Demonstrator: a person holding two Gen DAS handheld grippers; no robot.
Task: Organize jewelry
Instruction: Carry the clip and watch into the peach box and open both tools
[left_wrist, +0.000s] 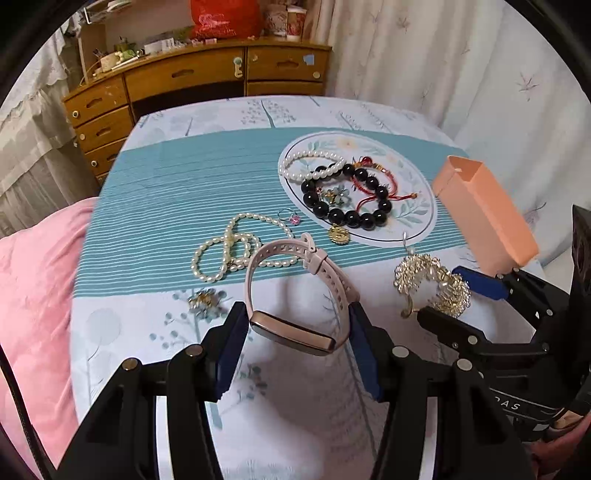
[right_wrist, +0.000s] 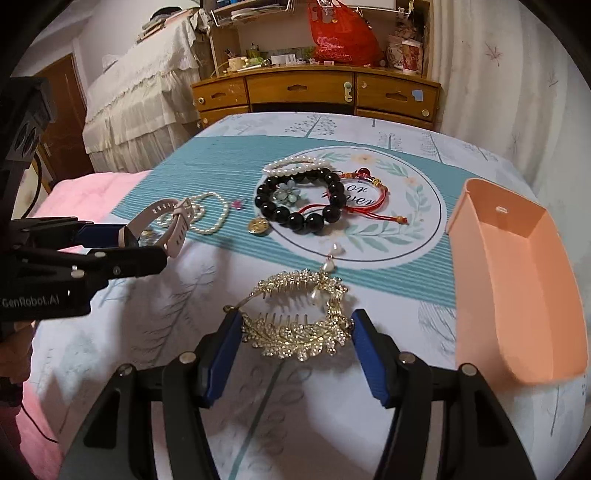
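- My left gripper (left_wrist: 297, 326) is clamped on the pink watch (left_wrist: 291, 332), its 2 blue pads pressing the face and strap from either side; the band loops forward above the tablecloth (left_wrist: 166, 184).
- My right gripper (right_wrist: 295, 332) is clamped on the gold hair comb (right_wrist: 299, 332), which sits crosswise between the pads with a pearl drop hanging off its far side.
- The peach box (right_wrist: 517, 295) stands open just right of the comb; I see nothing inside it.
- Left on the cloth: the pearl necklace (left_wrist: 229, 251), a pink ring (left_wrist: 291, 218), a gold pendant (left_wrist: 338, 234), a small brooch (left_wrist: 205, 299), and a black bead bracelet (left_wrist: 343, 195), a white pearl bracelet (left_wrist: 310, 166) and a red cord bracelet (left_wrist: 373, 177) heaped on the printed circle.
- I judge this the carrying step: 2 pieces held, none yet stowed.
- Next calls for swinging the comb over the box mouth and parting the pads only once the teeth clear the rim, since the dangling pearl could snag.
- The watch should follow after, so both grippers do not crowd the opening.
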